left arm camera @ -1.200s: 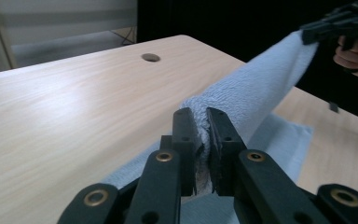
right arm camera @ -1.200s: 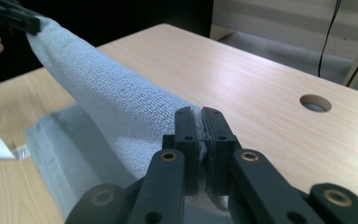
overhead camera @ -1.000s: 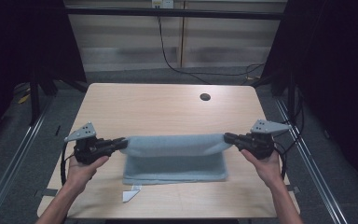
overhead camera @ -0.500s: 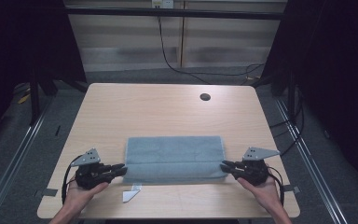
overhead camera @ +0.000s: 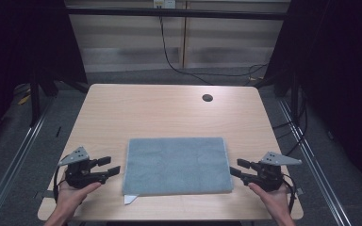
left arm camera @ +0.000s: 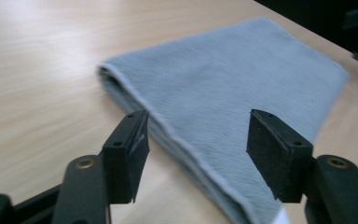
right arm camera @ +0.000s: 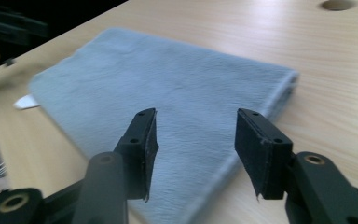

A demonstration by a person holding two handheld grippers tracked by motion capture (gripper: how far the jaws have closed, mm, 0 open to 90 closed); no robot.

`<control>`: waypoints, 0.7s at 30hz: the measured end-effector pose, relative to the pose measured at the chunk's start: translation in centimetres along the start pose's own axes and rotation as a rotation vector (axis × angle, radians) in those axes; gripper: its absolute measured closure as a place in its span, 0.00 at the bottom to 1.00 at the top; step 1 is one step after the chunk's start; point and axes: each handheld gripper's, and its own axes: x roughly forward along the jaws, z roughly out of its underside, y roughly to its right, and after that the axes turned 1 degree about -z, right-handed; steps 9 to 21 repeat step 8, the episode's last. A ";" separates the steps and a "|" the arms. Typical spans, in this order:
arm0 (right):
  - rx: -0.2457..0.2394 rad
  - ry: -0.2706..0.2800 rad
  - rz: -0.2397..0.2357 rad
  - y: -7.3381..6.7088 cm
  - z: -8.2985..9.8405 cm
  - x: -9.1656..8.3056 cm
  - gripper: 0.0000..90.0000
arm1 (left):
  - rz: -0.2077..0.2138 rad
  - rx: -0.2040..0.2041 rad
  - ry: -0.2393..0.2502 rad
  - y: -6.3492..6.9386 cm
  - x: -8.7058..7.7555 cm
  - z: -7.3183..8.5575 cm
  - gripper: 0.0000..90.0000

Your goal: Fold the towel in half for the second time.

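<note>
1. Towel (overhead camera: 178, 165), grey and folded, lies flat on the worktop (overhead camera: 169, 113), between the two hand-held grippers.
2. Left hand-held gripper (overhead camera: 107, 166): jaws spread, holding nothing, just clear of the towel's nearer edge.
3. Right hand-held gripper (overhead camera: 238, 167): jaws spread, empty, just beside the opposite edge.
4. White tag (overhead camera: 130, 199) protrudes from the towel corner nearest the left hand-held gripper.
5. Round hole (overhead camera: 207, 98) in the worktop sits well beyond both hand-held grippers.

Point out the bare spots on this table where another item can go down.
Widest: the far stretch of table between the folded towel and the cable hole. Crowded: the strips beside the towel, taken by the left gripper and right gripper. Thin strip along the near edge.
</note>
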 end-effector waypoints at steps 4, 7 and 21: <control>0.013 0.006 0.133 1.4 0.8 -1.3 0.49 | -0.067 -0.043 0.025 -1.3 -0.7 0.6 0.37; 0.063 0.033 0.145 2.6 1.6 -2.0 0.44 | -0.089 -0.047 0.009 -1.6 -0.6 1.1 0.32; 0.058 0.030 0.160 2.7 1.7 -2.2 0.44 | -0.073 -0.051 0.003 -1.7 -0.6 1.3 0.30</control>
